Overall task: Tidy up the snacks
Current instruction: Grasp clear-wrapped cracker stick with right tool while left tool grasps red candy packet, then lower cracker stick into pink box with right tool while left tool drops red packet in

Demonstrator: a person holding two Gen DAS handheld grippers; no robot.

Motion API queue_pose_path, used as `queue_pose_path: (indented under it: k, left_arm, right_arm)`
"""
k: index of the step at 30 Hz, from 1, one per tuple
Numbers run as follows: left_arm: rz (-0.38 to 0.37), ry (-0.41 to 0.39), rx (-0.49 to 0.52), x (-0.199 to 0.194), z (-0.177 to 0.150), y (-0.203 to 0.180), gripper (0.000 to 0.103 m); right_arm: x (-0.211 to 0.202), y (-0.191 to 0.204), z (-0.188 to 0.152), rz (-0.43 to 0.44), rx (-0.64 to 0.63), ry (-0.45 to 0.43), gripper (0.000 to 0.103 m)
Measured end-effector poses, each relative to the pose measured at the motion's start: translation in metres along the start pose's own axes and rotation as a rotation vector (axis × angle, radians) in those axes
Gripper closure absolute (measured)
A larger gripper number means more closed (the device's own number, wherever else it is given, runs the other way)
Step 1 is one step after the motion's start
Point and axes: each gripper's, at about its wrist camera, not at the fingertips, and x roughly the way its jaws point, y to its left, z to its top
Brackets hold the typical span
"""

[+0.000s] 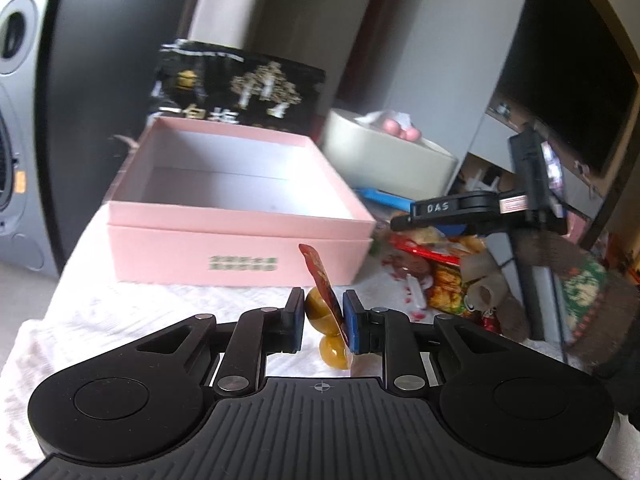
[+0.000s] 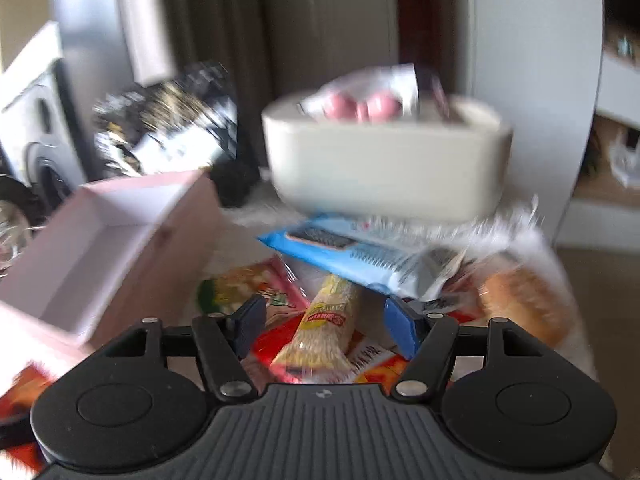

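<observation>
My left gripper is shut on a small snack packet with brown round pieces and a red wrapper edge, held in front of an open pink box whose inside looks empty. My right gripper is open above a pile of snacks, with a yellow noodle-like packet between its fingers. It also shows in the left wrist view, over the pile. A blue packet and a bun lie in the pile. The pink box shows at left.
A beige oval tub holds a packet of pink balls behind the pile. A black printed bag stands behind the pink box. A white cloth covers the table. A washing machine is at left.
</observation>
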Motion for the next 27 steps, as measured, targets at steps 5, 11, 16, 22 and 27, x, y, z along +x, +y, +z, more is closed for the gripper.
queue_pose_path:
  k: [5, 11, 16, 22, 27]
  left_arm:
    - [0.011, -0.017, -0.027, -0.018, -0.002, 0.011, 0.079]
    - [0.019, -0.021, -0.045, -0.024, -0.01, 0.01, 0.079]
    - [0.009, -0.022, 0.004, -0.044, -0.016, -0.004, 0.079]
    - [0.013, -0.059, 0.022, -0.082, -0.023, -0.019, 0.079]
    - [0.005, -0.154, 0.009, -0.112, -0.004, -0.019, 0.079]
  right_arm:
    - [0.001, -0.006, -0.006, 0.02, 0.016, 0.044, 0.071]
    - [-0.064, -0.001, -0.024, 0.131, -0.075, -0.002, 0.076]
    - [-0.105, 0.007, -0.057, 0.243, -0.139, 0.048, 0.076]
    - [-0.142, 0.029, -0.087, 0.361, -0.206, 0.071, 0.076]
    - [-0.178, 0.054, -0.091, 0.457, -0.266, 0.039, 0.076]
